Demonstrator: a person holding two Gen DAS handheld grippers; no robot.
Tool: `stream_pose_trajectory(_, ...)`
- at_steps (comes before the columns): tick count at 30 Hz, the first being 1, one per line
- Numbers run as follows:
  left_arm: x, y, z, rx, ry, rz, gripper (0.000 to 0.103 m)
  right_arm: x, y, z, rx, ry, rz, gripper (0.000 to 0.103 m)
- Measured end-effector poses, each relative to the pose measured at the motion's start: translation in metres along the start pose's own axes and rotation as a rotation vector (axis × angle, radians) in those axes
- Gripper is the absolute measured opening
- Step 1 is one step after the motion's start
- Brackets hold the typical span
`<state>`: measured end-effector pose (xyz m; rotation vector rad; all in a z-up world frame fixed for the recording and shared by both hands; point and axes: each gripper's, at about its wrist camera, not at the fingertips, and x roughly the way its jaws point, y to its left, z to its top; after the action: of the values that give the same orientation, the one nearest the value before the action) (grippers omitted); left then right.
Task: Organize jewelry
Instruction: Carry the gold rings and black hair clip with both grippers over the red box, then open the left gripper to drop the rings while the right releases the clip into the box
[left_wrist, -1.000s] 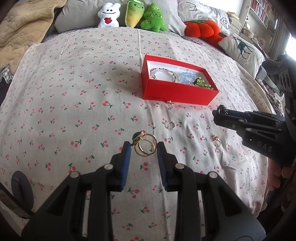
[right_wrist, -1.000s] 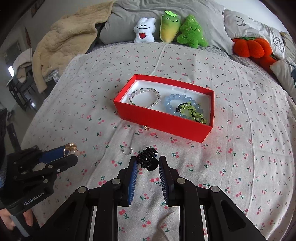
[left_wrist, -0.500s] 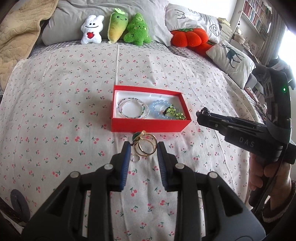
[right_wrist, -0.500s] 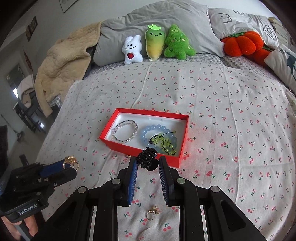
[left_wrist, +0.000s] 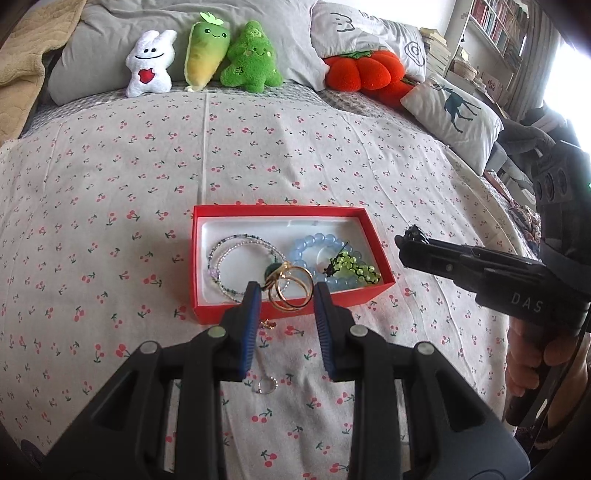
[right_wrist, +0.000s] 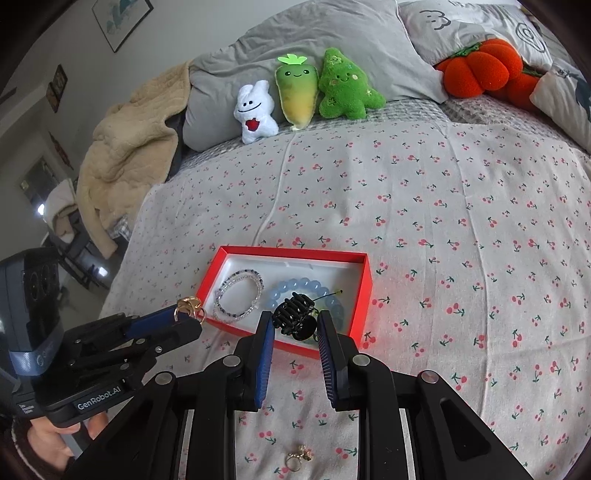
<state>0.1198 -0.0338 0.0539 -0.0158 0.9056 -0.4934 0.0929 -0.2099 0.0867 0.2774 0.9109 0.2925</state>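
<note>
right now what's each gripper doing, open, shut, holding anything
Left gripper: closed on the gold rings, in front of the red box.
Right gripper: closed on the black hair claw.

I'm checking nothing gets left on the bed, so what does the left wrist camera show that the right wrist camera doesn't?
Only the left wrist view: a small silver ring on the sheet and a tiny gold piece by the box's near wall, plus the deer pillow.

Only the right wrist view: a gold ring lying on the sheet close to the camera, and the beige blanket.

Both: the red box with its bracelets, the left gripper holding the gold bangle, the right gripper holding the black hair claw.
</note>
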Motion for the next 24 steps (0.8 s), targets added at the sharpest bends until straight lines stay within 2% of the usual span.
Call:
stream_pose_trajectory(8, 0.033, 0.015, -0.002, -0.011, 0.007, 0.038, 0.031, 0.018, -0.009, -0.001, 0.002, 0.038, -0.022, 0.024)
stream_pose_trajectory(14, 0.035, 0.016, -0.003, -0.015, -0.012, 0.046, 0.033, 0.021, -0.011, -0.001, 0.001, 0.04, -0.025, 0.024)
stream_pose_trajectory(16, 0.034, 0.013, -0.003, 0.004, -0.015, 0.057, 0.039, 0.022, -0.01, 0.0, 0.001, 0.041, -0.028, 0.024)
stream_pose_trajectory(18, 0.032, 0.009, -0.004, 0.026, -0.02, 0.078, 0.057, 0.024, -0.009, -0.001, 0.002, 0.044, -0.032, 0.024)
stream_pose_trajectory(24, 0.019, -0.002, -0.013, 0.075, -0.017, 0.121, 0.067, 0.034, -0.007, 0.001, 0.009, 0.05, -0.053, 0.024)
